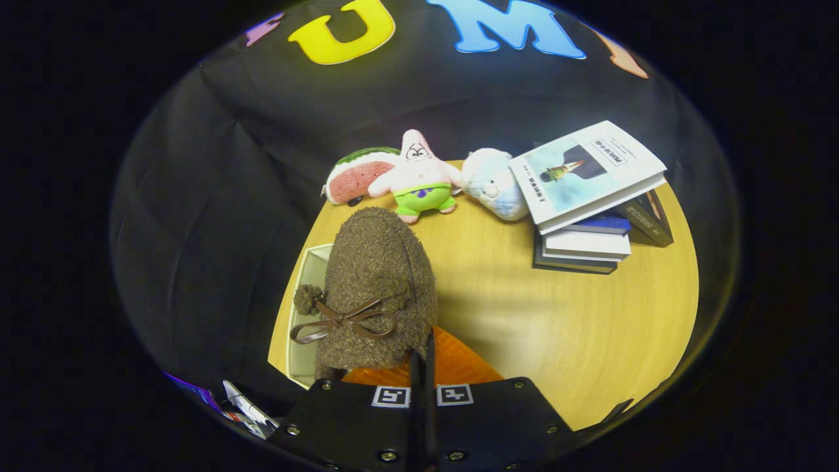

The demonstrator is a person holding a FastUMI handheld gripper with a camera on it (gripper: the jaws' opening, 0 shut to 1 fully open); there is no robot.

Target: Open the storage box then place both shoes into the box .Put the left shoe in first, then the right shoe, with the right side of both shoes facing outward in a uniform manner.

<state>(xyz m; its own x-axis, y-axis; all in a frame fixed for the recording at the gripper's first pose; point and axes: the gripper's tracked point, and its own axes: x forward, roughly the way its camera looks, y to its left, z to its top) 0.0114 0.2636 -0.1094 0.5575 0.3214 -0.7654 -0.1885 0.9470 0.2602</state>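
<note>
Gripper [423, 367]: fingers pressed together, pinching the rear edge of the shoe.
Shoe: fuzzy brown slipper [377, 288] with ribbon bow, held up over the box.
Box: white storage box [313, 269], tabletop's left edge.
Table: round wooden tabletop [577, 328].
Far edge: plush toys [419, 177], stacked books [590, 196].

The gripper [423, 367] points toward twelve o'clock, tilted down from above. Its two fingers [415, 377] stand pressed close together, side by side, with hardly a slit between them, and pinch the rim of the shoe [377, 288], which hangs at eleven o'clock from the fingertips.
</note>
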